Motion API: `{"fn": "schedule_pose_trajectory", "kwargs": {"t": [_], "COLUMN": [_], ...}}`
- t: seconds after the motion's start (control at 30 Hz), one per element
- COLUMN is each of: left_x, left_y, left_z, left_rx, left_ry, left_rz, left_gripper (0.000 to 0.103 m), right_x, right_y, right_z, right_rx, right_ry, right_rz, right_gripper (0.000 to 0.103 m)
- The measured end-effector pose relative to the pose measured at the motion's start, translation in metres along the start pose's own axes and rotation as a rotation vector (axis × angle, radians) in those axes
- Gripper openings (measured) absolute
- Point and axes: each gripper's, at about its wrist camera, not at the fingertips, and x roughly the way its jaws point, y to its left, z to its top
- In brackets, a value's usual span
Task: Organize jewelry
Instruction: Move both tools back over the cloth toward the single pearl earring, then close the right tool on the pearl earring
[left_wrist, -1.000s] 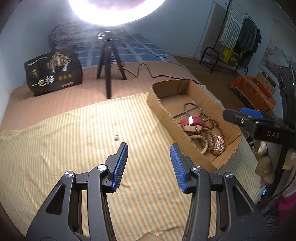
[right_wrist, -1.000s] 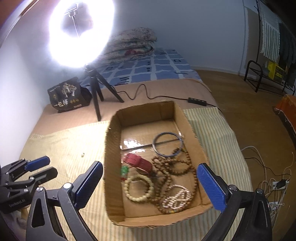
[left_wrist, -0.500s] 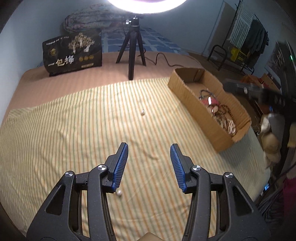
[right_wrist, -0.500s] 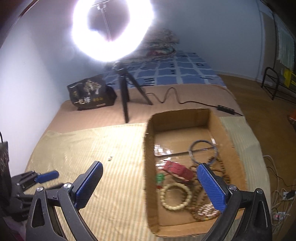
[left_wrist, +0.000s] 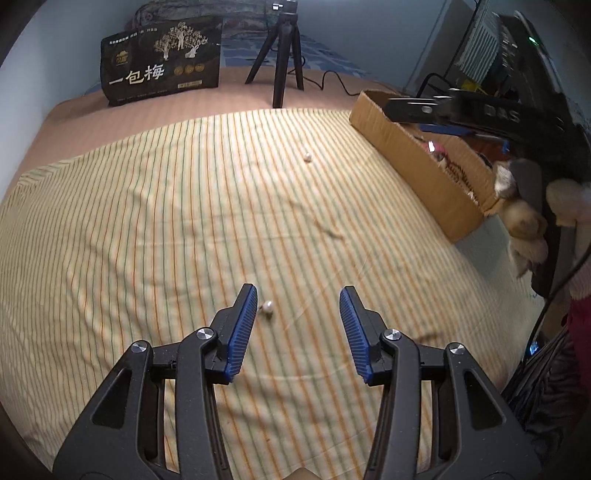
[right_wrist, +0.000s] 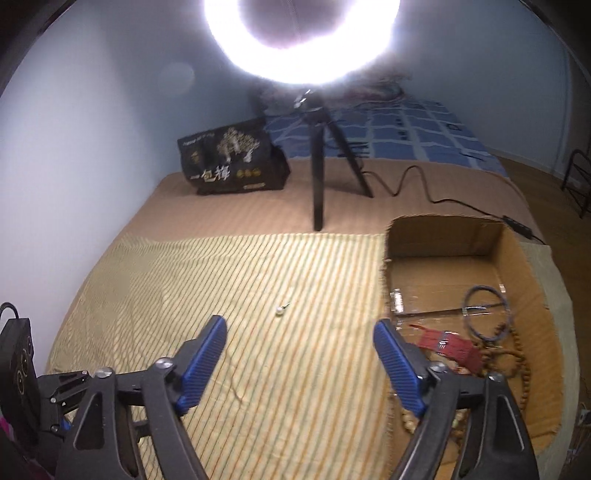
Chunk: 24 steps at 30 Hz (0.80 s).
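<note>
While both hands work over the yellow striped cloth (left_wrist: 155, 229), the step in hand looks like gathering the loose pieces. Nearest, the left gripper (left_wrist: 297, 308) is spread with nothing pinched; a small white pearl-like stud (left_wrist: 267, 306) lies on the cloth just beside its left pad. The right gripper (right_wrist: 300, 341) has just been closing, yet its pads grip nothing. Further out lies a 2nd small pale stud (left_wrist: 307, 157), well apart from the 1st. Next, the left gripper probably needs to shift so that the near stud sits between the pads. Beyond, the brown cardboard box (right_wrist: 443, 236) holds bracelets and beads, partly hidden by the right gripper and blurred.
</note>
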Motion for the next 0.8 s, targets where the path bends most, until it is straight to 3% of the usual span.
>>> {"fn": "schedule_pose_trajectory", "kwargs": {"t": [0.17,0.23,0.33,0.8], "left_x": [0.004,0.007,0.012,0.032], "left_y": [0.001,0.001,0.000,0.010], "left_z": [-0.006,-0.007,-0.009,-0.013], "left_rx": [0.021,0.031,0.048,0.050], "left_ry": [0.012,0.020,0.031,0.082], "left_rz": [0.006,0.005,0.018,0.035], "left_gripper": [0.041,0.035,0.034,0.026], "right_x": [0.029,0.039,0.051,0.097], "right_y": [0.010,0.015,0.022,0.037], "right_z": [-0.005,-0.007,-0.008,-0.003], "right_rx": [-0.002,-0.011,-0.029,-0.104], "right_ry": [0.047,0.065,0.082,0.124], "right_rz": [0.038,0.034,0.020,-0.027], "right_gripper": [0.063,0.057,0.050,0.037]}}
